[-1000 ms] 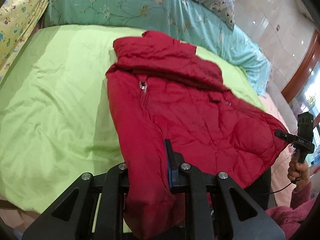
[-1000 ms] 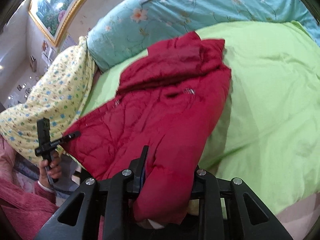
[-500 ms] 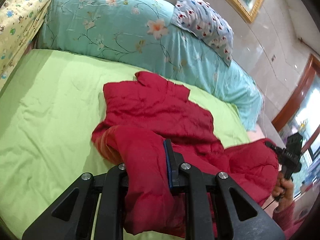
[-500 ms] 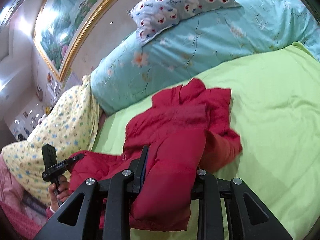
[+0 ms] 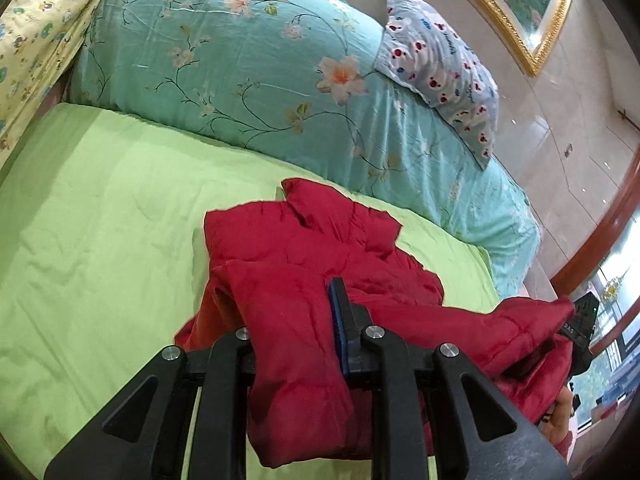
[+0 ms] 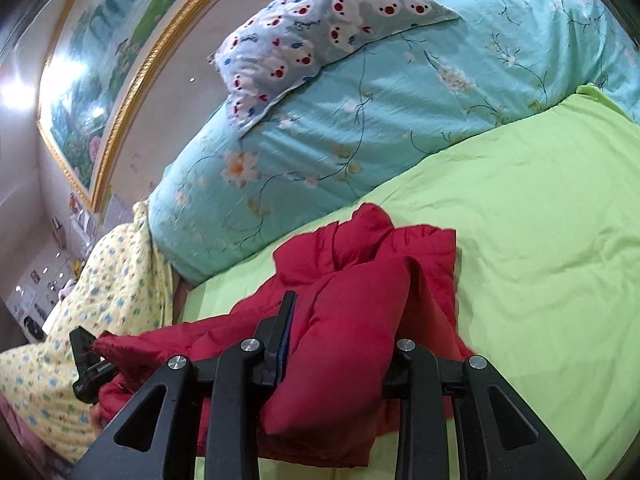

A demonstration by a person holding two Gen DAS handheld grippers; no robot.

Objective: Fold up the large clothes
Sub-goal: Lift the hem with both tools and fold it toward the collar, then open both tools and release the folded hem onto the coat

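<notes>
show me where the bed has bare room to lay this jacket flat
Bare green sheet lies wide between the red jacket and the yellow quilt. The strip between jacket and teal duvet is narrow. The jacket's own heap is the crowded part.

We see our left gripper [image 5: 294,320] as matte black plastic: two angular linkage arms at five and seven o'clock in its own view, each with a triangular cut-out and round silver pivot screws in a row. One finger carries a blue pad along its inner edge. Our right gripper [image 6: 340,332] is built the same, black arms, silver screws, a dark blue pad strip. At nine o'clock in the right view, the other unit's black body bears small white lettering, too small to read. A pink fuzzy sleeve [image 5: 562,446] shows at four o'clock.
</notes>
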